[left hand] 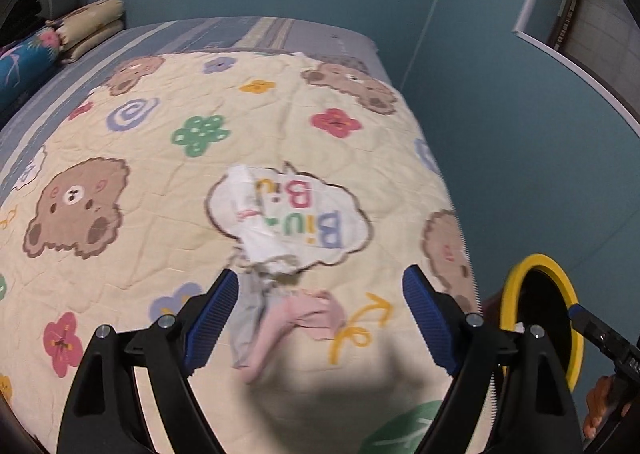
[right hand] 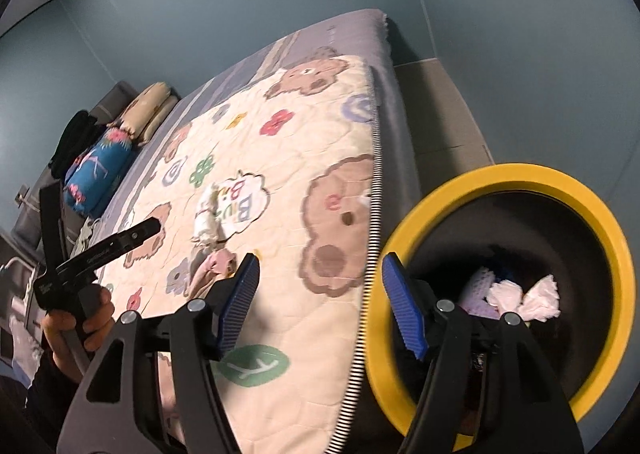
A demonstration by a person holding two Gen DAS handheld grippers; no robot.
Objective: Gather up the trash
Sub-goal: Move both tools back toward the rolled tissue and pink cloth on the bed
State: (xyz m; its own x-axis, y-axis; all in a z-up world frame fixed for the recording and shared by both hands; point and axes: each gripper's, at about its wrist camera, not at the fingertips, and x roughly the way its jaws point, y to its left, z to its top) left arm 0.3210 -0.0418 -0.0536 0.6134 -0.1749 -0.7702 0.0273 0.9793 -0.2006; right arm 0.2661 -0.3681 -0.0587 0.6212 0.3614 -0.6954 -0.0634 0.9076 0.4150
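Note:
A crumpled white paper [left hand: 256, 222] lies on the bear-print quilt [left hand: 120, 142], with a grey scrap [left hand: 248, 318] and a pink scrap [left hand: 296, 318] just below it. My left gripper [left hand: 320, 314] is open, its jaws wide on either side of the grey and pink scraps, above them. A black bin with a yellow rim [right hand: 600, 238] stands beside the bed and holds white and pink crumpled trash [right hand: 524, 298]. My right gripper [right hand: 320, 302] is open and empty over the quilt's edge, next to the bin. The paper [right hand: 206, 220] and pink scrap [right hand: 214, 264] also show in the right wrist view.
Folded pillows [left hand: 92, 24] and a blue floral bolster [left hand: 24, 54] lie at the head of the bed. The quilt's striped edge [right hand: 372, 254] runs beside the bin. The bin's yellow rim [left hand: 560, 278] shows at right in the left wrist view. Teal walls surround the bed.

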